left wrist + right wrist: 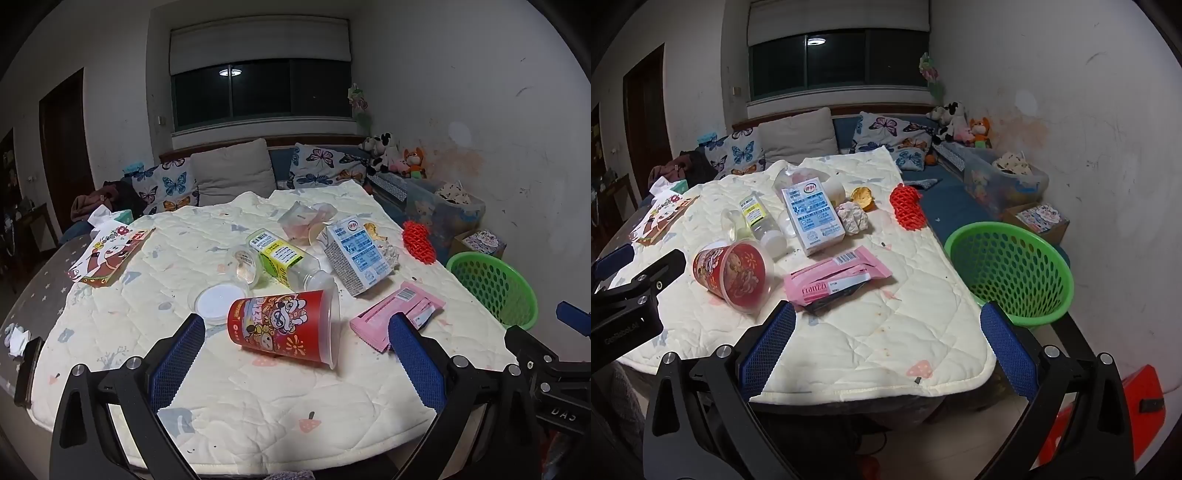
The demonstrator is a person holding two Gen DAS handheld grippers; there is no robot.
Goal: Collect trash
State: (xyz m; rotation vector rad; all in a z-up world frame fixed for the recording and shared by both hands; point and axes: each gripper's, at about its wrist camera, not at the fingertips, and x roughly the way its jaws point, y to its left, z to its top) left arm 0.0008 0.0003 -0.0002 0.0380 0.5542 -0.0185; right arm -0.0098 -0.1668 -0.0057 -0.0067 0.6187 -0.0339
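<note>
Now both grippers, left gripper and right gripper, are holding their fingers wide open, gripping nothing. Trash, like the red cup, is lying on the worktop beside the green basket, waiting.

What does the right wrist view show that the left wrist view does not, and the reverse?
Only the right wrist view shows the orange peel and a red stool on the floor. Only the left wrist view shows the round clear lid beside the red cup. Both show the red cup, milk carton, pink wrapper, red foam net, green basket, and open, empty tools.
</note>
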